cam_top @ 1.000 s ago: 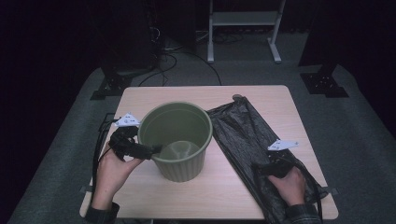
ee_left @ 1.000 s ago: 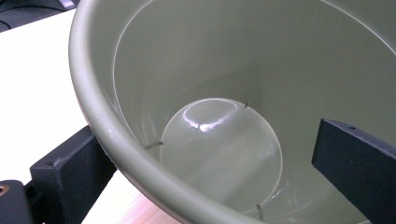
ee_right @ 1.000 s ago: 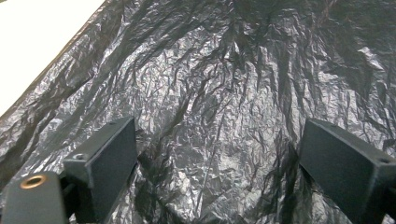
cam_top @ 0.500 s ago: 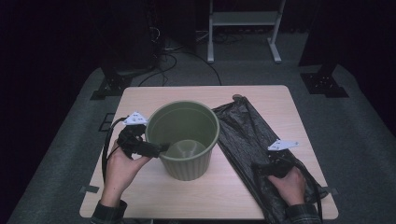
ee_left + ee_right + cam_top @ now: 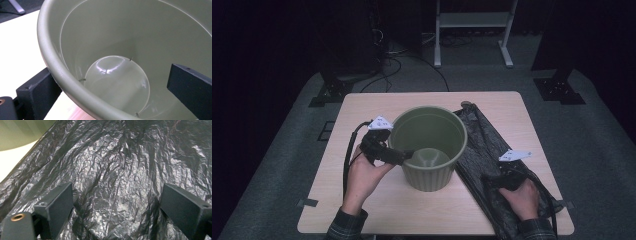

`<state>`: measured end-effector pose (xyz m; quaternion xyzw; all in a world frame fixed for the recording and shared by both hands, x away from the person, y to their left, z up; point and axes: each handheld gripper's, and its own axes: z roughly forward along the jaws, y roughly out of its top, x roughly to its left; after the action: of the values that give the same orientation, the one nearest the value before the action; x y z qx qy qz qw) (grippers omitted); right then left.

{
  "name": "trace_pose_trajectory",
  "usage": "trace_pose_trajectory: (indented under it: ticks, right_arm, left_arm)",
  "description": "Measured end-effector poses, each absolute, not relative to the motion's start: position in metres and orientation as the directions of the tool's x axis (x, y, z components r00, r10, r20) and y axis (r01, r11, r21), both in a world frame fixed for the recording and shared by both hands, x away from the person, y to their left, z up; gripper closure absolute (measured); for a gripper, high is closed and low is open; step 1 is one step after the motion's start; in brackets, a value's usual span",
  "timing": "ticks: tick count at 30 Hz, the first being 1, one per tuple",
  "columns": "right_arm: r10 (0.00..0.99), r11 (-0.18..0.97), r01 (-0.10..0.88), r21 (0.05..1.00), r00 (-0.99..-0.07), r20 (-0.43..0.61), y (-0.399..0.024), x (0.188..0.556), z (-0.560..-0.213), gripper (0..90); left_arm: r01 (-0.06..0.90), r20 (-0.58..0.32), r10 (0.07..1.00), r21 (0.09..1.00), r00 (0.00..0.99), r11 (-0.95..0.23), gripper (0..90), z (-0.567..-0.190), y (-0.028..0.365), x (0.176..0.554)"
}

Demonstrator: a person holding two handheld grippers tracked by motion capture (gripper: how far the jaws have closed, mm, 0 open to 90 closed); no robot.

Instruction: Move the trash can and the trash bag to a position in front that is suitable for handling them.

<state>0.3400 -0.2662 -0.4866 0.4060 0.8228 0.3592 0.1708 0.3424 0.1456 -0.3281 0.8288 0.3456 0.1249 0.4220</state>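
A light wooden table [image 5: 377,210] with rounded corners stands on grey carpet [image 5: 277,170]. 2 strips of grey tape sit at its near corners, one at the left [image 5: 307,203] and one at the right [image 5: 565,204]. Behind the far edge, a pale metal frame [image 5: 472,30] with 2 legs and a shelf rises from the floor. Black cables [image 5: 404,62] loop across the carpet to the left of that frame. 2 flat black stand bases rest on the floor, one off the table's far left corner [image 5: 332,92] and one off its far right corner [image 5: 559,90]. Beyond them the room falls away into darkness.
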Motion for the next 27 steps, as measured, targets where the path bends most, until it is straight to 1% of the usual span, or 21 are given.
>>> trace_pose_trajectory:
  ticks: [8, 13, 21, 27]
  right_arm:
    - [0.791, 0.412, 0.545, 0.73, -0.612, 0.011, -0.266, 0.34, -0.487, 10.4]
    - [0.79, 0.413, 0.545, 0.73, -0.612, 0.011, -0.266, 0.34, -0.487, 10.5]
    - [0.791, 0.412, 0.545, 0.73, -0.612, 0.011, -0.266, 0.34, -0.487, 10.5]
    - [0.791, 0.412, 0.545, 0.73, -0.612, 0.011, -0.266, 0.34, -0.487, 10.5]
  left_arm:
    - [0.46, -0.097, 0.673, 0.8, 0.733, -0.386, 0.0, -0.326, 0.152, 0.342]
    - [0.44, -0.08, 0.678, 0.814, 0.731, -0.378, 0.0, -0.316, 0.164, 0.336]
    - [0.402, -0.063, 0.697, 0.851, 0.715, -0.336, 0.0, -0.299, 0.198, 0.316]
    - [0.39, -0.038, 0.706, 0.854, 0.707, -0.344, 0.0, -0.302, 0.216, 0.296]
